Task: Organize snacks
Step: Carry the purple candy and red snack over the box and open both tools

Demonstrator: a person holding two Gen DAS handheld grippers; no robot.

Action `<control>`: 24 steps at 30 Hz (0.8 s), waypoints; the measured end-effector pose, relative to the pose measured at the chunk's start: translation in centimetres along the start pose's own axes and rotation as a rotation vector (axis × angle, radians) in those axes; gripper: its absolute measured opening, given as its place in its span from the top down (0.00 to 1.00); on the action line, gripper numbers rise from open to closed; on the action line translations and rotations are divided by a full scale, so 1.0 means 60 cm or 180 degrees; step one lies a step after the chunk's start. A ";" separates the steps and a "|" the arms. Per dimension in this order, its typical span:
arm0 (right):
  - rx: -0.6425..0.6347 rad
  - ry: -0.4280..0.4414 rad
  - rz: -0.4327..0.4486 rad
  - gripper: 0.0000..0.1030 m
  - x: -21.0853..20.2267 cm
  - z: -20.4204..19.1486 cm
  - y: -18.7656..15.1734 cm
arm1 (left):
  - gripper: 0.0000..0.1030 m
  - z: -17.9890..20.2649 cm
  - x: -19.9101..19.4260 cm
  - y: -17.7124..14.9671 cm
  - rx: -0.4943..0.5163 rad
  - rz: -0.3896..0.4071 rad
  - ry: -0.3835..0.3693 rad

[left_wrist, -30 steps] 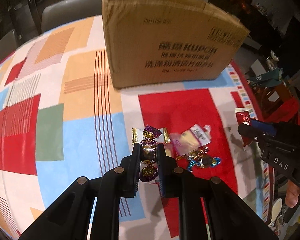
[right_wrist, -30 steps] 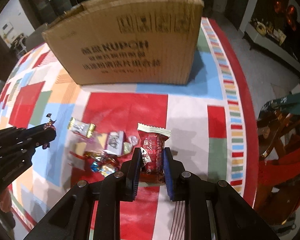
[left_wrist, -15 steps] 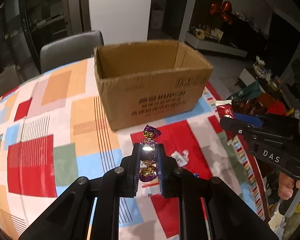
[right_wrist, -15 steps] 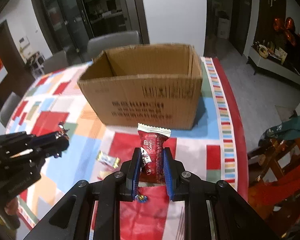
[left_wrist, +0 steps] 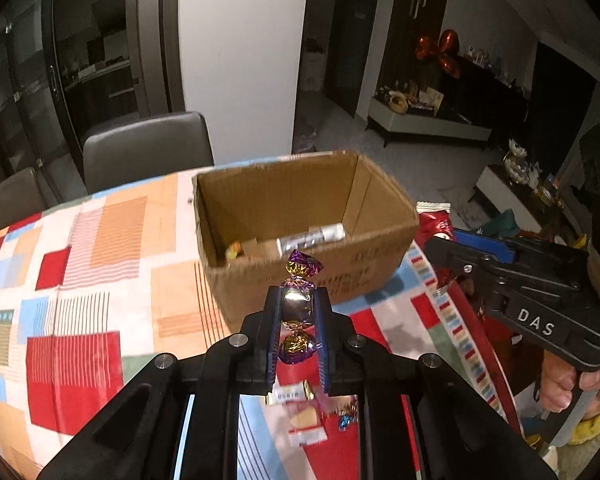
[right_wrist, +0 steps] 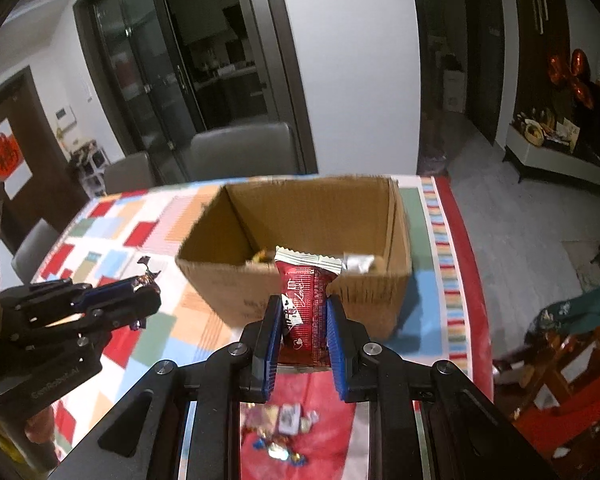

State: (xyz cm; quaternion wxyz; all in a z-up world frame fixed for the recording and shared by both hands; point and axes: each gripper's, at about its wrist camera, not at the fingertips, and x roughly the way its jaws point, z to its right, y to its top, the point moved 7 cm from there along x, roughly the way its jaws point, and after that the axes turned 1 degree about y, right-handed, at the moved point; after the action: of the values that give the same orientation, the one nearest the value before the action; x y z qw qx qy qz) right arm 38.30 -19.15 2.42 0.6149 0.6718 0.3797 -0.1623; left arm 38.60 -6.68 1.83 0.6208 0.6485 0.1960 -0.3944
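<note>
My left gripper (left_wrist: 297,304) is shut on a purple-and-gold twisted candy (left_wrist: 298,310), held in the air just short of the open cardboard box (left_wrist: 240,280). My right gripper (right_wrist: 303,304) is shut on a red snack packet (right_wrist: 306,312) with a white crimped top, also raised before the box (right_wrist: 220,280). A silver wrapped bar (left_wrist: 312,236) and a few other snacks lie inside the box. Each gripper shows in the other's view: the right one (left_wrist: 432,242) at the right, the left one (right_wrist: 146,288) at the left. Loose candies (left_wrist: 312,420) remain on the tablecloth below.
The table wears a patchwork cloth (left_wrist: 80,300) of red, orange and blue squares. Grey chairs (left_wrist: 148,148) stand behind it. A person's hand (left_wrist: 560,384) grips the right handle. The table's right edge (right_wrist: 472,280) drops to the floor, with a wooden chair (right_wrist: 560,356) beside it.
Both grippers have risen from the table with their snacks and tilted up, so the box's open top and its contents have come into sight. The loose candies now lie under the fingers.
</note>
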 end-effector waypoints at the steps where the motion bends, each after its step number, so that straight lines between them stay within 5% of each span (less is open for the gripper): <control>1: 0.0000 0.0008 0.0032 0.78 0.001 0.000 0.004 | 0.84 0.000 0.002 0.005 0.0004 0.0015 0.0002; 24: -0.0055 -0.0007 0.0307 0.78 0.092 0.015 0.086 | 0.84 -0.034 0.115 0.096 -0.0120 0.0100 0.0136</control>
State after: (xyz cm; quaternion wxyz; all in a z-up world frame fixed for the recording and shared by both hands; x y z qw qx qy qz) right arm 45.80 -18.05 2.08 0.6283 0.6838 0.3475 -0.1299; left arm 47.67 -7.26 0.20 0.6347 0.6480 0.2064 -0.3669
